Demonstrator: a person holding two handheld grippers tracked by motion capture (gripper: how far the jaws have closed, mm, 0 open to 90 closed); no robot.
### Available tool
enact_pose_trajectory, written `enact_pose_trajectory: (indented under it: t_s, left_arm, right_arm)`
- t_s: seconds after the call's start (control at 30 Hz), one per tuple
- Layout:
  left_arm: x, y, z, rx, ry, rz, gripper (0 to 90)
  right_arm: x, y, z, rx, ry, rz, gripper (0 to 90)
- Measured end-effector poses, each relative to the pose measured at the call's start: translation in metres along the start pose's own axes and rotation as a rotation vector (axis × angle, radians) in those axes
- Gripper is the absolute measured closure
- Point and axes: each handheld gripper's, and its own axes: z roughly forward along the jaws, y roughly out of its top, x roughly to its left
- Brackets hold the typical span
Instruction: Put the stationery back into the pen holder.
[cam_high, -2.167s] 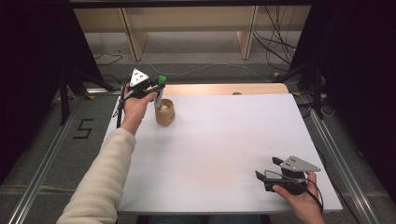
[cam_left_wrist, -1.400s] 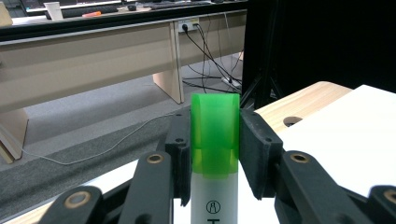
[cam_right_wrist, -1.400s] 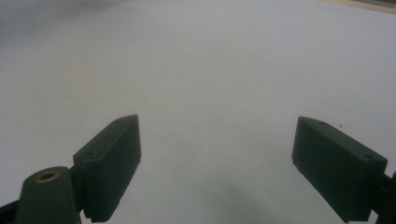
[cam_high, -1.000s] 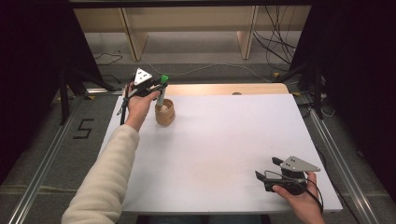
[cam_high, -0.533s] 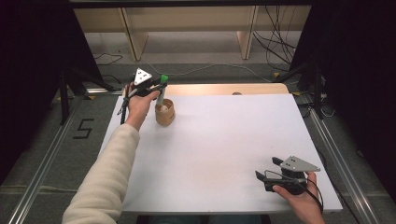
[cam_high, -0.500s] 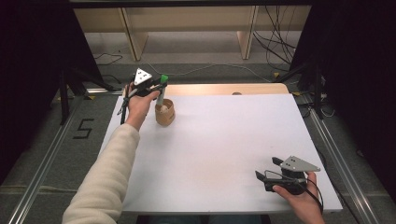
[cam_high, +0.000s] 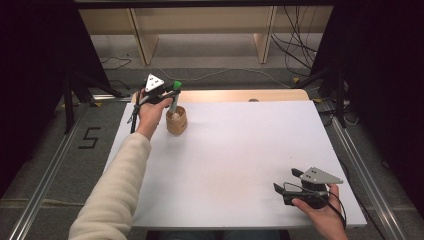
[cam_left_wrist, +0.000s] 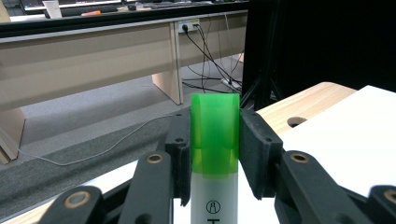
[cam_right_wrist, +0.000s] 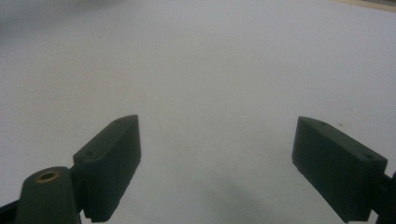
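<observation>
A white marker with a green cap (cam_high: 174, 94) (cam_left_wrist: 215, 140) stands upright over a small brown wooden cup (cam_high: 176, 120) at the table's far left. My left gripper (cam_high: 172, 96) (cam_left_wrist: 215, 154) is shut on the marker just below and across its cap, both pads pressed against it. The marker's lower end reaches down into the cup's mouth. Near the front right corner, my right gripper (cam_high: 287, 181) (cam_right_wrist: 217, 168) rests low over the white tabletop, open, with nothing between its jaws.
The white table surface (cam_high: 240, 155) has a bare wooden strip (cam_high: 240, 95) along its far edge with a hole (cam_left_wrist: 297, 122) in it. Beyond lie grey floor, wooden bench legs (cam_high: 142, 40) and cables. Dark curtains flank both sides.
The left hand with the marker shifted slightly from its place two seconds ago, then held still over the cup. The right hand has not moved.
</observation>
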Motion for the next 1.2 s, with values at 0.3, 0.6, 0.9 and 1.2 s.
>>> enact_pose_trajectory:
  t_s: [0.3,0.6,0.9,1.2]
  left_arm:
    - [0.001,-0.004,0.002,0.01,-0.008,-0.003,67.1]
    - [0.0,-0.007,0.004,0.018,-0.014,-0.002,67.1]
    - [0.0,-0.012,0.006,0.026,-0.016,-0.005,67.1]
    - [0.0,-0.015,0.006,0.032,-0.017,-0.008,67.1]
  right_arm:
    - [0.0,0.0,-0.001,0.004,-0.002,0.001,16.3]
    - [0.0,0.0,-0.001,0.004,0.0,-0.001,16.3]
    - [0.0,0.0,-0.001,0.005,-0.001,-0.001,16.3]
    - [0.001,0.0,0.0,0.001,0.001,0.0,16.3]
